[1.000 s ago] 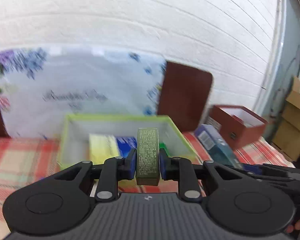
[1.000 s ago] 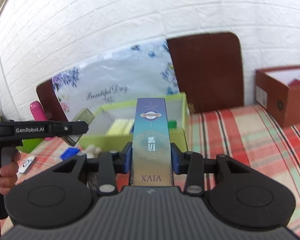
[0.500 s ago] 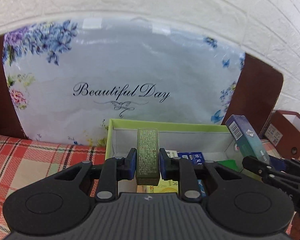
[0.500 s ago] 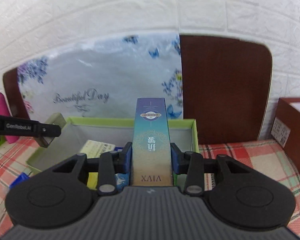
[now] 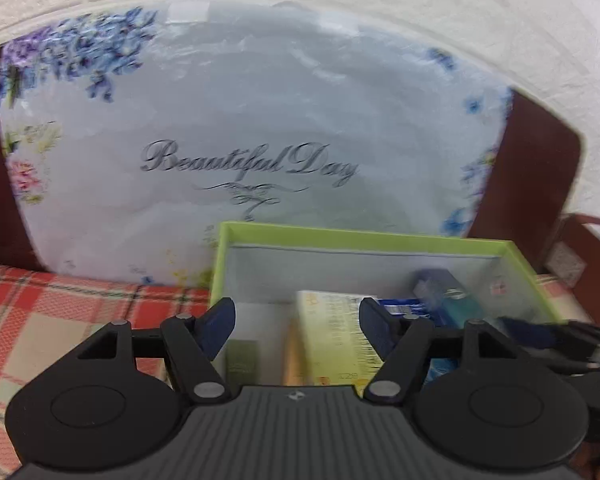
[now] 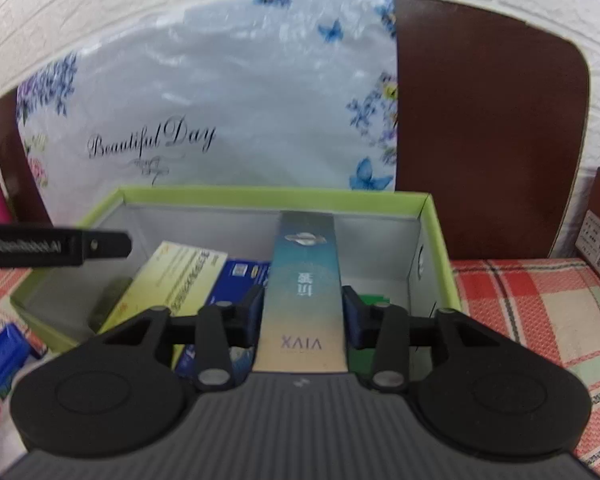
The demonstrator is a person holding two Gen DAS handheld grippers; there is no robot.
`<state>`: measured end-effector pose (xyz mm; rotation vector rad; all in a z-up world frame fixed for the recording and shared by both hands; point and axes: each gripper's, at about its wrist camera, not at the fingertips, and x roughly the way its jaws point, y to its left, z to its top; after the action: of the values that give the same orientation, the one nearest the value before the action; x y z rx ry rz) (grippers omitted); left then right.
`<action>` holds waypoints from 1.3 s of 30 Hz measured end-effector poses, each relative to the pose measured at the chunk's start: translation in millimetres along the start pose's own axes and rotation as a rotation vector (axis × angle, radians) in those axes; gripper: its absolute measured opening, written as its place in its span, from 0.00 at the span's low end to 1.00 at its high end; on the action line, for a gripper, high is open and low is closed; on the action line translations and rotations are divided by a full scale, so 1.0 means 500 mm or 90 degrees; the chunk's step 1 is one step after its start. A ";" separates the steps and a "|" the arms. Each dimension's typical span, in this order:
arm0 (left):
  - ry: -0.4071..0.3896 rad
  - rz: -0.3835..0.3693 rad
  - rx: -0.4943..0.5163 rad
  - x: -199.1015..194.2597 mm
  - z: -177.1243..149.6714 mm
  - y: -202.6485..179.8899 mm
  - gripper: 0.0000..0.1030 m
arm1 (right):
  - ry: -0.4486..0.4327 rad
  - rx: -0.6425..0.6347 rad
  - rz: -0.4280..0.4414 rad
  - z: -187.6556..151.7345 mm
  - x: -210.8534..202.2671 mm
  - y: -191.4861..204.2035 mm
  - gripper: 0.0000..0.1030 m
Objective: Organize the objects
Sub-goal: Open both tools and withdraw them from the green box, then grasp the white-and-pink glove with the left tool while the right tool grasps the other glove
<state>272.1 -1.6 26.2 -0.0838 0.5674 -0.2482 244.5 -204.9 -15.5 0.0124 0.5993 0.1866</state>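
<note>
Right wrist: teal box (image 6: 305, 280) btwn opening tool (image 6: 302, 316).

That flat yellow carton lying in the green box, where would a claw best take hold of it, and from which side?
Probably from above, across its two long edges. The flat yellow cardboard carton lies tilted in the green open-topped box, broad printed face up, so its narrow width would likely fit between the pads. A dark blue packet crowds one side and the box walls block any sideways approach.

Left gripper (image 5: 296, 326): black linkage arms, blue pads (image 5: 219, 326), silver rivets, ribbed grey body. Right gripper (image 6: 303, 316): same build.
</note>
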 end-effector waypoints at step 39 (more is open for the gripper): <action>0.092 -0.003 -0.066 -0.213 -0.252 0.001 0.17 | -0.017 0.029 0.058 -0.241 -0.331 0.019 0.96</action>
<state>117.2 25.0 -24.2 -0.1692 0.7246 -0.2308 41.3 -230.1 -22.1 0.0860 0.5765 0.2607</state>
